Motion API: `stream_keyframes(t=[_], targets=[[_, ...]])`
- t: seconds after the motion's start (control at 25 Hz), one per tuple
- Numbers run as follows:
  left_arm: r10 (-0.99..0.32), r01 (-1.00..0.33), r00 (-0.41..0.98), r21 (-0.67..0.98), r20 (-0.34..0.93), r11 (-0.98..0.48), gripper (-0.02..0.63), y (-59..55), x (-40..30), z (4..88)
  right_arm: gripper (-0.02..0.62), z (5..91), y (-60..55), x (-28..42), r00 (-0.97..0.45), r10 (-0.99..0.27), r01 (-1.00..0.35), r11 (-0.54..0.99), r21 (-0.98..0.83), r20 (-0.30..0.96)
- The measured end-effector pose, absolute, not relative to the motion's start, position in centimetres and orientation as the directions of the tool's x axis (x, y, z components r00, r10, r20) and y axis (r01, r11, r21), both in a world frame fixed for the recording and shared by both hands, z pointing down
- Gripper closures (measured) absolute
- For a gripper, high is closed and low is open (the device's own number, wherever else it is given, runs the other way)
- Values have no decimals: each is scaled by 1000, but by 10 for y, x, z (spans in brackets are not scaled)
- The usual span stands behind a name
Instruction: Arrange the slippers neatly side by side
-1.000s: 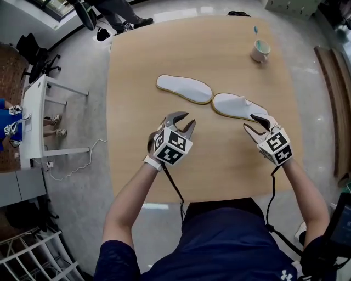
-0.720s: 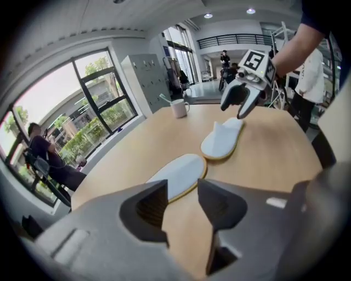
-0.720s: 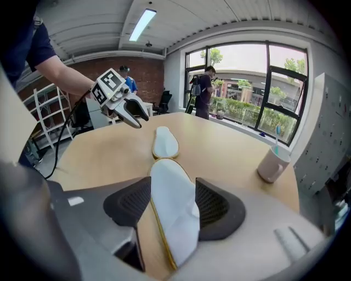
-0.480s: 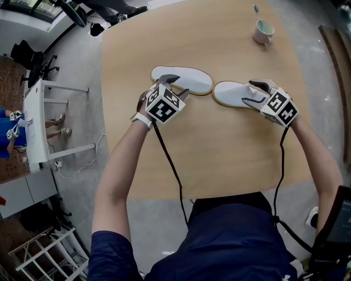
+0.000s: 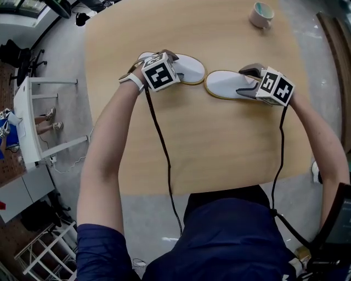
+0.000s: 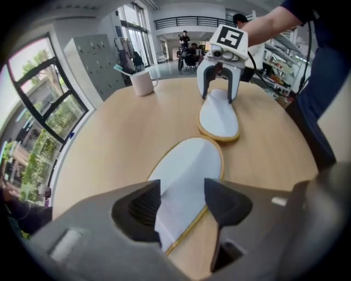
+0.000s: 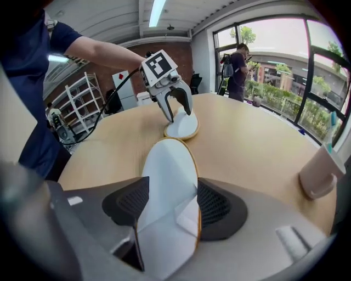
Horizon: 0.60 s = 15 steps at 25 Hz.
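Two white slippers with yellow rims lie end to end on the wooden table [image 5: 219, 142]. My left gripper [image 5: 164, 55] points down over the left slipper [image 5: 189, 68]. In the left gripper view its jaws [image 6: 184, 206] straddle that slipper's strap end [image 6: 186, 170]; they have just been opening and stand open. My right gripper [image 5: 247, 82] is down over the right slipper [image 5: 222, 85]. Its jaws [image 7: 171, 208] have just been opening, with the slipper [image 7: 167, 175] filling the gap between the pads. Each gripper view shows the other gripper [image 6: 220, 71] [image 7: 175, 107] at the far slipper.
A mug [image 5: 261, 13] with a toothbrush stands at the far right of the table, also in the gripper views as a mug [image 6: 141, 82] [image 7: 318, 175]. A white desk [image 5: 33, 110] stands on the floor to the left. People stand far off in the room.
Both grippers have moved away from me and down onto the slippers, one over each. Their jaws stand wider than before.
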State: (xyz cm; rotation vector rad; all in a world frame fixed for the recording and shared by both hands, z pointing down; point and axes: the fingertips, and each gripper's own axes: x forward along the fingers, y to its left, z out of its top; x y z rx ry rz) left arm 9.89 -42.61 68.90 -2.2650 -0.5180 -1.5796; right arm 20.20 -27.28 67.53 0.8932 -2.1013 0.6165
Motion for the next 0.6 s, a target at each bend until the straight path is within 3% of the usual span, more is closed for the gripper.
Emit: stream_keyframes(t=[0.12, 0.28, 0.6], targets=[[118, 408, 258, 2, 959, -913, 364, -435, 83, 705, 350, 694, -260, 196, -468, -331, -745, 646, -165, 819], [180, 247, 345, 96, 921, -964, 368, -430, 87, 703, 359, 699, -257, 196, -450, -388, -775, 618, -135, 804], [63, 72, 325, 42, 943, -997, 370, -434, 70, 705, 359, 698, -261, 194, -357, -467, -861, 501, -90, 809]])
